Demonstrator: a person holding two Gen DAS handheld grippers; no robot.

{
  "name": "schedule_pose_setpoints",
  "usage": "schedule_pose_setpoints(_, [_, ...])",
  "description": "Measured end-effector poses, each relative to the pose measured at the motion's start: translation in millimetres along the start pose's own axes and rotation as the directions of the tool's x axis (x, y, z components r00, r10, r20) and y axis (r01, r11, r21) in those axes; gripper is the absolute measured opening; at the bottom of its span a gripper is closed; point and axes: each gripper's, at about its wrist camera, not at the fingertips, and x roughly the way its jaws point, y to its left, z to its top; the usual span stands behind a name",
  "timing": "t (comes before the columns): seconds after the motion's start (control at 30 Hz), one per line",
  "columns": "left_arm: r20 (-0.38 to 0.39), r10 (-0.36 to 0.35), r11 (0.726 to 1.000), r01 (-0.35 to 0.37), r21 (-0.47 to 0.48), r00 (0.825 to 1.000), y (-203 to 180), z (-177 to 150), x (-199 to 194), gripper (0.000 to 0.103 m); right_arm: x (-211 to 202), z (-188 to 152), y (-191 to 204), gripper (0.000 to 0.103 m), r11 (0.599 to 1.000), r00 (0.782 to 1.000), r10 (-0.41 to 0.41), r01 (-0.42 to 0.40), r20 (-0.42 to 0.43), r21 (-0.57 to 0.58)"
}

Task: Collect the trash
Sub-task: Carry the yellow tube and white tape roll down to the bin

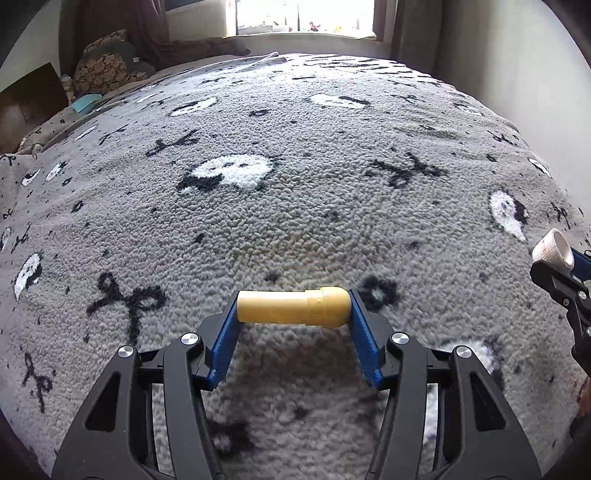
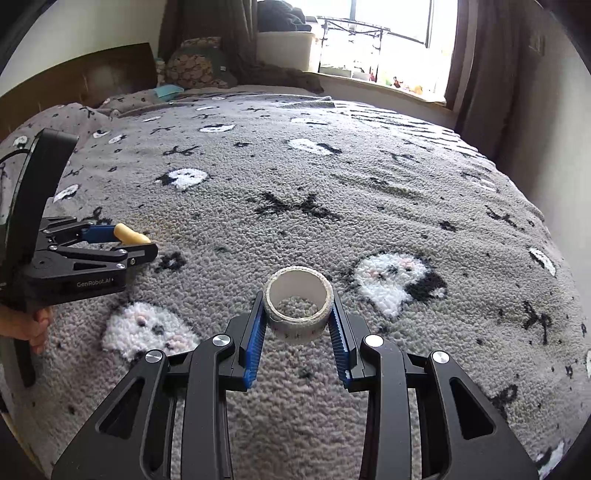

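In the left wrist view, the left tool [image 1: 293, 308] is pinching one yellow tube [image 1: 293, 308] endwise between its two blue fingers [image 1: 225, 338], holding it crosswise just above the grey blanket [image 1: 295, 166] that is covering the bed. At the right edge, the right tool [image 1: 561, 271] is showing in part, carrying one tape roll [image 1: 553, 252] at its tip. One patterned cushion [image 1: 107, 68] is lying at the far left near the window [image 1: 303, 16], and one teal item [image 1: 85, 104] is sitting beside it.

In the right wrist view, the right tool [image 2: 298, 317] is gripping the single tape roll [image 2: 298, 306] by its sides between two blue fingers [image 2: 255, 347], its open core facing up and forward, above the blanket [image 2: 369, 177]. To the left, the left tool [image 2: 136, 242] is holding the one yellow tube [image 2: 130, 235], and one hand [image 2: 35, 326] is gripping its handle. Two white ghost-like patches are lying nearest on the blanket, one at each side of the roll.
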Motion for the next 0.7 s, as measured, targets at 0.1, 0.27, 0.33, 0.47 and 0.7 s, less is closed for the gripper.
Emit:
schedule_pose_setpoints(0.1, [0.017,0.004,1.0,-0.005,0.024,1.0,-11,-15,-25,0.053,-22,-12,7,0.033,1.0,1.0,-0.013,0.013,0.005,-0.015])
schedule_pose_setpoints(0.27, [0.05,-0.01,0.999,0.008,0.045,0.999,-30,-40,-70,0.053,-63,-32,13,0.033,0.999,0.999,-0.038,0.038,0.034,-0.02])
schedule_pose_setpoints(0.33, [0.058,-0.02,0.998,0.017,0.053,0.998,-37,-51,-86,0.053,-83,-41,13,0.033,0.999,0.998,-0.043,0.044,0.049,-0.012])
schedule_pose_setpoints(0.47, [0.08,-0.038,0.997,0.033,0.064,0.996,-52,-72,-116,0.053,-115,-56,15,0.033,0.999,0.997,-0.033,0.033,0.071,0.004])
schedule_pose_setpoints(0.7, [0.112,-0.059,0.995,0.05,0.082,0.992,-69,-115,-165,0.053,-163,-82,19,0.033,1.0,0.994,-0.007,0.004,0.111,0.031])
